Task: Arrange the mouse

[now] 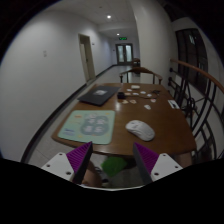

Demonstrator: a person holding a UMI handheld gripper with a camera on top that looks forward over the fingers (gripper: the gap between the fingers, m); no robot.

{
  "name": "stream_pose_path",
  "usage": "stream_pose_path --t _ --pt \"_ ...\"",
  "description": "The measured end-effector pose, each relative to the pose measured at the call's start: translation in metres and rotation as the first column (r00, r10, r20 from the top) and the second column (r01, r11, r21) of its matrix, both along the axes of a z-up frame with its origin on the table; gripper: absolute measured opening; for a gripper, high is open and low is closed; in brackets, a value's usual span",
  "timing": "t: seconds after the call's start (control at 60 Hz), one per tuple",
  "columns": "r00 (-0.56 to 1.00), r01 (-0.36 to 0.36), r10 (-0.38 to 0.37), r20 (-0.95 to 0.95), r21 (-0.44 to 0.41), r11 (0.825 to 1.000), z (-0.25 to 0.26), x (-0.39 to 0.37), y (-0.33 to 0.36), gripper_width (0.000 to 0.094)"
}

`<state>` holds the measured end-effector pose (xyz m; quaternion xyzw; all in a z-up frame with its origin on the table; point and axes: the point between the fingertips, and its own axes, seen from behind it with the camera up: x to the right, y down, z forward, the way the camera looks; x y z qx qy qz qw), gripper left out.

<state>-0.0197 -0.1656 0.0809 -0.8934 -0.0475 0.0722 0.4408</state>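
A white mouse [140,129] lies on the brown wooden table [165,120], to the right of a pale green mouse mat [86,125]. My gripper [113,158] hovers above the table's near edge, well short of the mouse, which lies beyond and slightly right of the fingers. The two fingers with purple pads [73,157] stand wide apart and nothing is between them.
A dark laptop [98,96] sits further along the table at the left. Several small white items [140,98] are scattered beyond the mouse. Chairs [180,100] stand at the table's right side. A corridor with doors runs beyond the table.
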Motion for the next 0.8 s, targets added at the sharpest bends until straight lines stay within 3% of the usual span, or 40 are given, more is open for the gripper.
stream_pose_path --t 0.2,0.4,0.45,0.533,0.683,0.717,0.783,0.8 --pt "0.989 0.077 -0.074 0.132 -0.016 0.997 -0.053 0.105 0.058 0.0811" --pt "0.997 0.011 -0.002 0.080 -0.107 0.994 -0.100 0.111 0.098 0.0821" --pt "0.996 -0.002 0.008 0.091 -0.068 0.998 -0.098 0.113 0.119 0.0818" --pt "0.996 -0.015 0.021 0.091 -0.070 0.997 -0.100 0.116 0.144 0.0816" --pt "0.992 0.083 -0.078 0.095 -0.045 0.996 -0.101 0.135 0.202 0.0810" --pt "0.990 0.112 -0.108 0.095 -0.041 0.993 -0.101 0.141 0.212 0.0760" --pt "0.979 0.182 -0.179 0.093 -0.028 0.983 -0.102 0.152 0.223 0.0504" --pt "0.978 0.197 -0.194 0.081 -0.025 0.980 -0.101 0.152 0.224 0.0498"
